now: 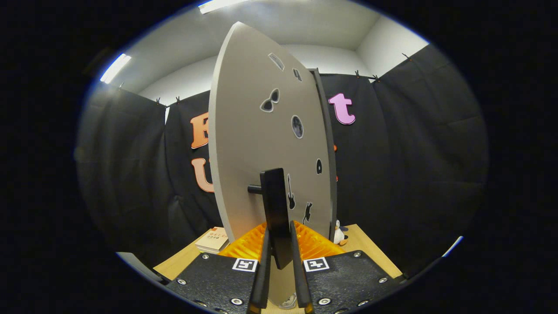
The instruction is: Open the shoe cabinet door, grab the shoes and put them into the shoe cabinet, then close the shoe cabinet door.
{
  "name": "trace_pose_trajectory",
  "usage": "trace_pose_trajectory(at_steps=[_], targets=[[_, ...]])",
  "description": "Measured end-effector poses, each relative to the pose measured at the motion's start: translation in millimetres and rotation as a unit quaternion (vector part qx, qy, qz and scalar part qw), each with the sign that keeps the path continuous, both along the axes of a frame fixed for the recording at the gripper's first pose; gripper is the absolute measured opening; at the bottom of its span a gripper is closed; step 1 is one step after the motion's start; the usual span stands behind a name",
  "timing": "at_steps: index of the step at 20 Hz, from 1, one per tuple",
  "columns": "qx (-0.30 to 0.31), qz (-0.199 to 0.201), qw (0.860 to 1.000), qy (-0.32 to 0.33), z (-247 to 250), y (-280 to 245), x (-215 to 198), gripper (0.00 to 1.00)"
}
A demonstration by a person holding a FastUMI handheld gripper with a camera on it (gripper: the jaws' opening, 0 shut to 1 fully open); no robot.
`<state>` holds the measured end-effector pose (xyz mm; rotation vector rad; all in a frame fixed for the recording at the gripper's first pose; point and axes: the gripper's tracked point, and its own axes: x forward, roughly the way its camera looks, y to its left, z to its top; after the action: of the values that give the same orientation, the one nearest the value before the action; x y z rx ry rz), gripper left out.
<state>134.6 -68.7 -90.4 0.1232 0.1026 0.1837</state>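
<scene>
The gripper [279, 257] sits at the bottom centre of the frame, its two fingers [264, 266] drawn narrow and pressing on either side of a flat black bar handle [276, 209]. This handle stands off a tall grey cabinet door [248, 144] on a short black peg. The door fills the centre of the frame and is seen almost edge-on, dotted with small dark stickers [270, 101] shaped like sunglasses, a guitar and a cat. It looks swung partly open.

The hold is on a thin bar, so a pull off the door's swing line could likely twist the handle out from between the fingers. The door's far edge, right of centre, could catch the small penguin toy [338, 233] standing on the light wooden desk [370, 248] just beside it.

A stack of books [213, 240] lies at lower left on the desk. An orange ribbed piece [244, 246] lies just beyond the fingers. Both sides of the door show open space up to the black cloth wall [414, 152]. No shoes can be made out here.
</scene>
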Motion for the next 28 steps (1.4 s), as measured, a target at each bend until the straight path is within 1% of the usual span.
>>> trace_pose_trajectory(at_steps=[3,5,11,14,15,16,18,19,23,25,28], targets=[[-0.024,0.004,1.000,-0.009,-0.6,-21.9,-3.6,0.24],[-0.029,-0.004,1.000,-0.011,-2.1,-43.1,-6.1,0.24],[-0.025,-0.030,0.999,0.025,-31.9,-101.4,-7.4,0.24],[-0.046,-0.066,0.997,0.017,-30.8,-138.7,-1.9,0.21],[-0.057,-0.082,0.995,0.013,-31.6,-152.7,-0.1,0.18],[-0.057,-0.087,0.994,0.017,-31.6,-163.6,-0.7,0.16],[-0.031,-0.086,0.995,0.028,-34.1,-169.1,0.0,0.16],[-0.028,-0.087,0.995,0.029,-33.8,-171.3,-2.1,0.16],[-0.073,-0.092,0.993,0.012,-25.6,-164.7,-10.0,0.17],[-0.105,-0.117,0.988,0.003,-20.0,-168.4,-14.9,0.16],[-0.122,-0.140,0.983,0.002,-12.6,-160.9,-23.4,0.15]])
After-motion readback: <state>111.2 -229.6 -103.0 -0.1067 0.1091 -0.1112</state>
